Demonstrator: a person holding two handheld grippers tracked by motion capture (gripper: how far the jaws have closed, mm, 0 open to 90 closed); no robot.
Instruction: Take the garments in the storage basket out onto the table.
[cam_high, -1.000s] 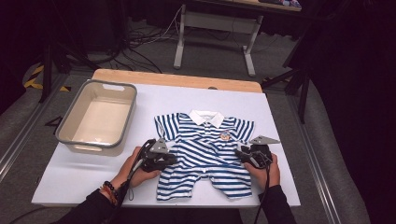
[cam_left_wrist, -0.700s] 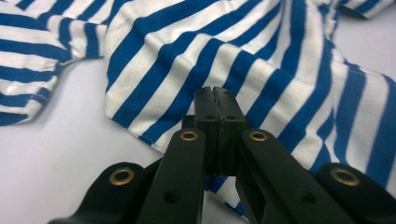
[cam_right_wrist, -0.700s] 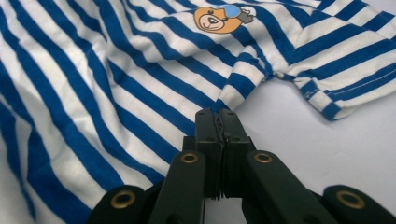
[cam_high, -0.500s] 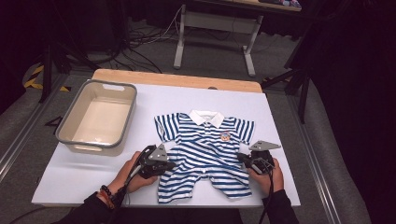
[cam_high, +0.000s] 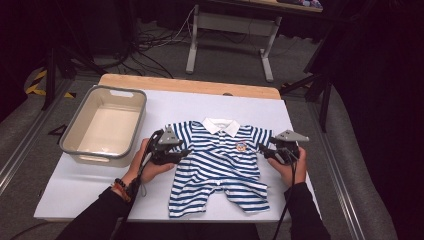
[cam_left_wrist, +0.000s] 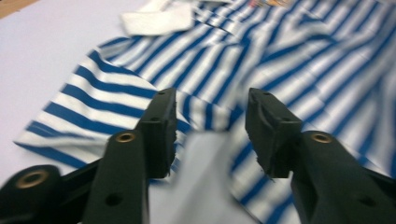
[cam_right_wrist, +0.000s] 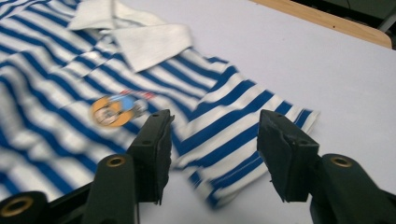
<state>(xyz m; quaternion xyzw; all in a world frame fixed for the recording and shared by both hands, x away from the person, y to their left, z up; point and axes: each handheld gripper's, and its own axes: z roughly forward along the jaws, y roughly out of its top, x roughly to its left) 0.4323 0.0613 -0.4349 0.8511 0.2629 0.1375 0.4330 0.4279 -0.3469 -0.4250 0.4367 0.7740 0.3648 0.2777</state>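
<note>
A blue-and-white striped baby romper (cam_high: 220, 160) with a white collar (cam_high: 220, 126) lies flat on the white table cover (cam_high: 90, 190). My left gripper (cam_high: 181, 154) is at the garment's left sleeve and points inward. Its jaws have just been opening. In the left gripper view the left gripper (cam_left_wrist: 212, 100) stands open above the sleeve (cam_left_wrist: 98, 107), pinching nothing. My right gripper (cam_high: 265, 151) is at the other sleeve and has also just been opening. In the right gripper view the right gripper (cam_right_wrist: 215, 119) hangs open over that sleeve (cam_right_wrist: 238, 112), beside the chest badge (cam_right_wrist: 114, 109).
An empty beige tub with a grey rim (cam_high: 107, 130) stands on the table's left half. The wooden far edge of the table (cam_high: 190, 85) shows beyond the cover. Behind it on the floor are a desk frame (cam_high: 192, 40) and cables.
Both hands moved away from the near edge, from the romper's sides up to its sleeves. Both pairs of jaws went from shut to open.
</note>
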